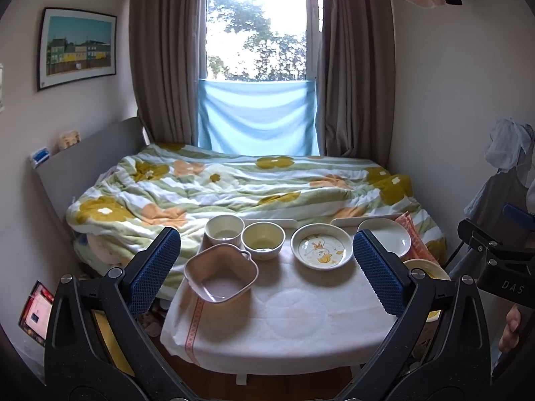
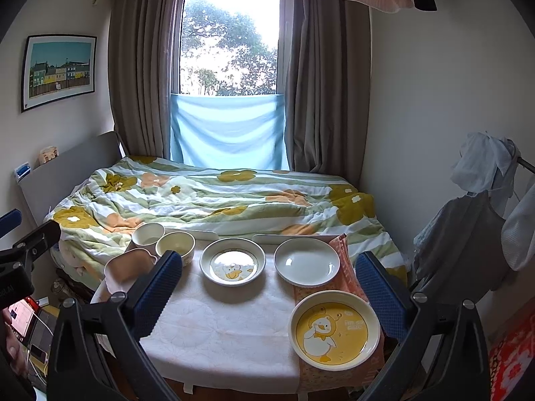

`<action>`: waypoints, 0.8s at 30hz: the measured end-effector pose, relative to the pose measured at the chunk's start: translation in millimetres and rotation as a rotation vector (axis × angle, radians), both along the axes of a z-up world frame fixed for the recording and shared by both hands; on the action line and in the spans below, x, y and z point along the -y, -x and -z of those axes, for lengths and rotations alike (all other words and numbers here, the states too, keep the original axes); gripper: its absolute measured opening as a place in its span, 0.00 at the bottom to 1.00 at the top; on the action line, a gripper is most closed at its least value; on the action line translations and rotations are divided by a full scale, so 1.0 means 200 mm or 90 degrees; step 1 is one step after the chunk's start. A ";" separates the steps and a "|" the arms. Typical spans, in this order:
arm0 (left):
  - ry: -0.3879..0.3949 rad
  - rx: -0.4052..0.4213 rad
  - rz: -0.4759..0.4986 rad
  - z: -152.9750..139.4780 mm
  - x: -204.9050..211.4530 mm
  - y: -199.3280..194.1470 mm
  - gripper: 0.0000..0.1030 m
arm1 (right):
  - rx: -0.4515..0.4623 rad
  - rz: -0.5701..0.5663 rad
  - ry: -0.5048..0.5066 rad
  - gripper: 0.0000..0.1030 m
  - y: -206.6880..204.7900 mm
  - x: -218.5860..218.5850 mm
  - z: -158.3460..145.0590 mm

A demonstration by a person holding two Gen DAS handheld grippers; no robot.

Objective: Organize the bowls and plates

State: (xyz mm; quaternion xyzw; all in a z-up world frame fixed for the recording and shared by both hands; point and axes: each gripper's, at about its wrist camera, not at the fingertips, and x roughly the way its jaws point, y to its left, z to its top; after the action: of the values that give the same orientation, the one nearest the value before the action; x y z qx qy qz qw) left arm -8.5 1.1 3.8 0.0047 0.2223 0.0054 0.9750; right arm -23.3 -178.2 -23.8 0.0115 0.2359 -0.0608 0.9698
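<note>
Left wrist view: we see the left gripper (image 1: 267, 267) held above the near edge of a small cloth-covered table (image 1: 301, 317), its blue-padded fingers (image 1: 152, 267) spread wide and holding nothing. Between them, on the table, stand a pink square bowl (image 1: 220, 275), a cream cup (image 1: 224, 229) and a yellow bowl (image 1: 262, 240) side by side behind it, and a duck plate (image 1: 321, 246) to the right. Right wrist view: we see the right gripper (image 2: 264, 294), likewise spread and empty, above the same table. A white plate (image 2: 306, 261) sits just beside the duck plate, and a yellow duck plate (image 2: 334, 329) lies nearest on an orange cloth (image 2: 349, 275). A bed (image 2: 217, 197) lies behind.
</note>
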 end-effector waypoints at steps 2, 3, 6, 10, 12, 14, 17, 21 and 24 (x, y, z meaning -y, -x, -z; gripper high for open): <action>0.000 0.000 0.000 0.00 -0.01 0.00 1.00 | 0.000 0.000 0.000 1.00 0.00 0.00 0.00; 0.000 0.000 0.000 0.00 -0.01 0.00 1.00 | 0.000 0.000 0.000 1.00 0.00 0.00 0.00; -0.001 0.000 -0.002 0.00 0.00 0.00 1.00 | 0.001 0.000 0.001 1.00 0.00 0.00 0.00; -0.001 0.000 -0.002 0.00 0.00 0.00 1.00 | 0.001 0.000 0.001 1.00 0.00 -0.01 0.00; -0.001 0.001 -0.003 -0.01 0.00 0.00 1.00 | 0.001 0.001 0.002 1.00 0.01 -0.01 0.00; -0.001 0.001 -0.004 -0.01 0.00 0.01 1.00 | 0.002 0.000 0.001 1.00 0.01 0.00 0.00; -0.001 0.001 -0.006 -0.01 0.00 0.01 1.00 | 0.002 0.000 0.001 1.00 0.01 -0.01 0.00; 0.000 0.001 -0.010 -0.02 -0.01 0.01 1.00 | 0.002 -0.003 0.001 1.00 0.01 0.00 -0.01; 0.001 0.001 -0.012 -0.02 -0.02 0.02 1.00 | 0.002 -0.004 0.002 1.00 0.01 0.00 -0.01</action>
State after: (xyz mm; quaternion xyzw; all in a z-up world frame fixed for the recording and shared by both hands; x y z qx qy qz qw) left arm -11.7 5.7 7.9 0.0018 0.2216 0.0145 0.9750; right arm -25.1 -177.4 -21.7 0.0095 0.2341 -0.0583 0.9704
